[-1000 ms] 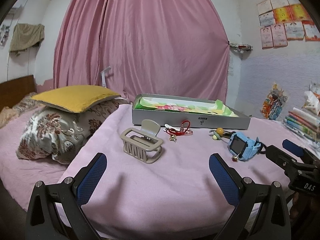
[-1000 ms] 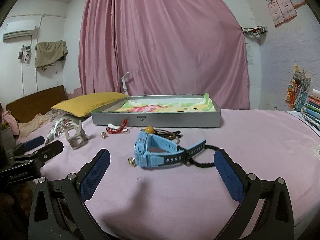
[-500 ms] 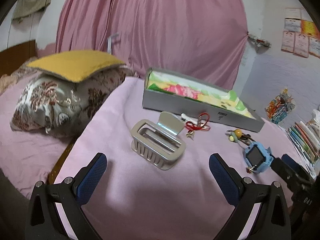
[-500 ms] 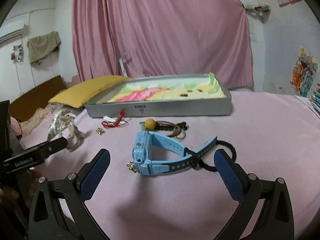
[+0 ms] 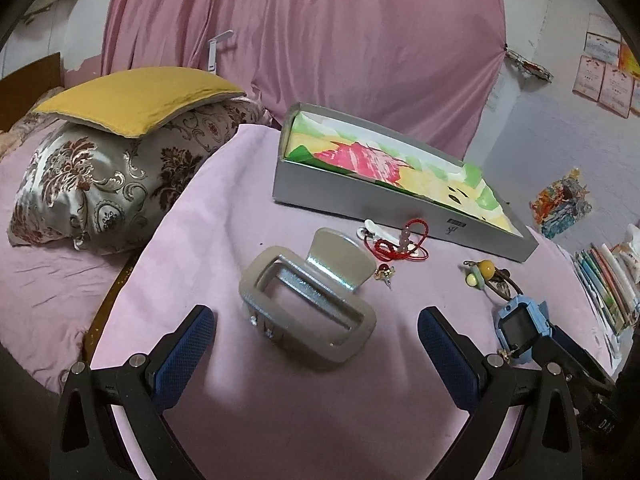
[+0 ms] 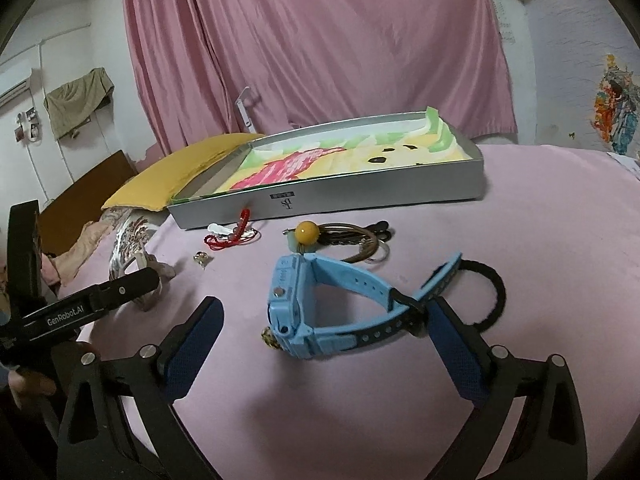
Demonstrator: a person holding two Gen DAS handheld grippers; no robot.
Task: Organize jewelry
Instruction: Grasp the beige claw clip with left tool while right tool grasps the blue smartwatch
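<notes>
Ahead of both grippers, grey box [image 5: 352,204] sits open on pink cloth [image 5: 224,216]; only colourful paper lining visible inside. Beige hair claw [image 5: 308,304] lies between left gripper's [image 5: 316,344] spread, empty fingers. Blue watch [image 6: 320,304] lies between right gripper's [image 6: 324,340] spread fingers, strap tip hidden behind right pad. Small charm [image 5: 385,272] beyond the claw: indistinct.

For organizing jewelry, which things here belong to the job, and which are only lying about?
Belong to the job:
- grey hair claw
- blue watch
- red cord bracelet
- yellow bead charm
- small gold earring
- grey box
- left gripper and right gripper, both open

Just lying about:
- yellow pillow
- books
- pink curtain
</notes>
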